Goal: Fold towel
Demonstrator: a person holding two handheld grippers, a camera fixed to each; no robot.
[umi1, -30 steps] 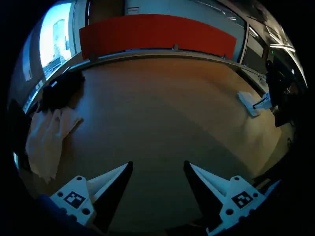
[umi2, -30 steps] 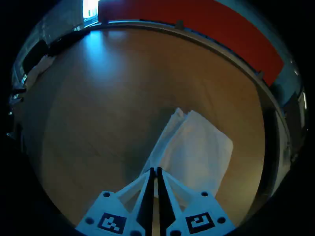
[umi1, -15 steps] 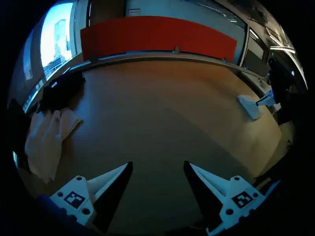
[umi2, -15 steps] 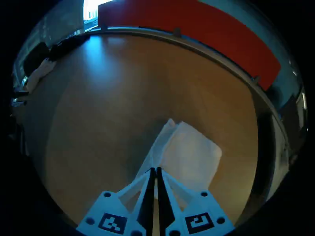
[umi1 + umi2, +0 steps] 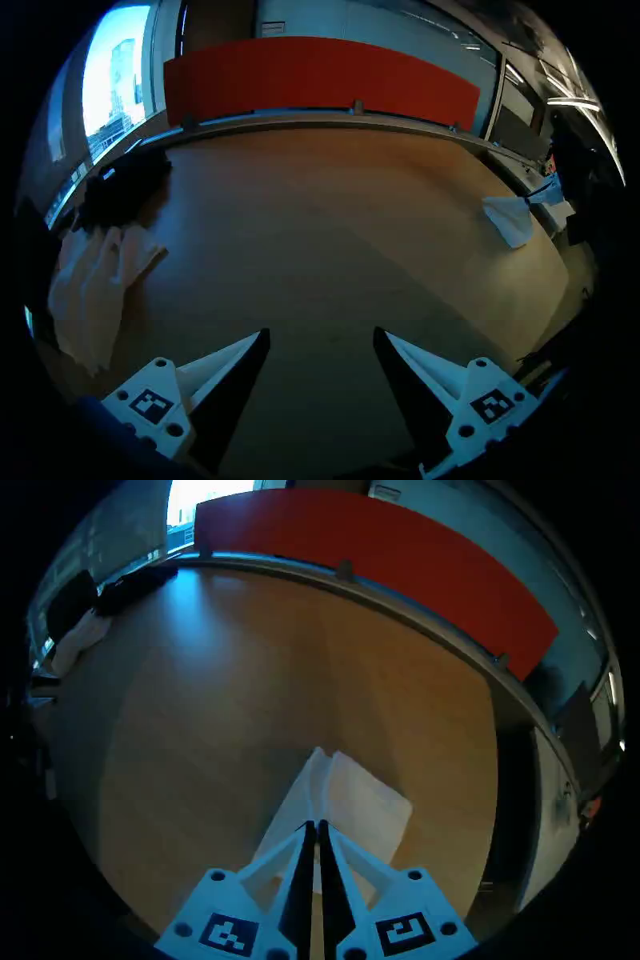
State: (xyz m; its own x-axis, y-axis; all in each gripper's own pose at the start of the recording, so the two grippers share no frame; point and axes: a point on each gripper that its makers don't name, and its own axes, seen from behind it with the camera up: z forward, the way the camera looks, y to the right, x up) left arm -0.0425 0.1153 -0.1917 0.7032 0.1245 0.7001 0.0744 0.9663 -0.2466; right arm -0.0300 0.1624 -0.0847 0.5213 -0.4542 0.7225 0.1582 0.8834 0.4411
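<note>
My right gripper (image 5: 318,826) is shut on the near edge of a folded white towel (image 5: 349,808), which hangs lifted above the wooden table (image 5: 240,688). In the left gripper view the same towel (image 5: 510,219) dangles at the far right, pinched by the right gripper (image 5: 534,194) with a dark sleeve behind it. My left gripper (image 5: 320,340) stands open low over the table (image 5: 320,224), nothing between its fingers. A pile of crumpled pale towels (image 5: 92,280) lies at the table's left edge.
A dark bundle (image 5: 120,188) lies beyond the crumpled pile, near a bright window. A red partition (image 5: 320,76) runs along the table's far edge. The pale towels (image 5: 76,636) and dark bundle (image 5: 132,584) sit far off at upper left in the right gripper view.
The right gripper has risen with the towel, which now looks smaller and hangs off the table. The left gripper has stayed put.
</note>
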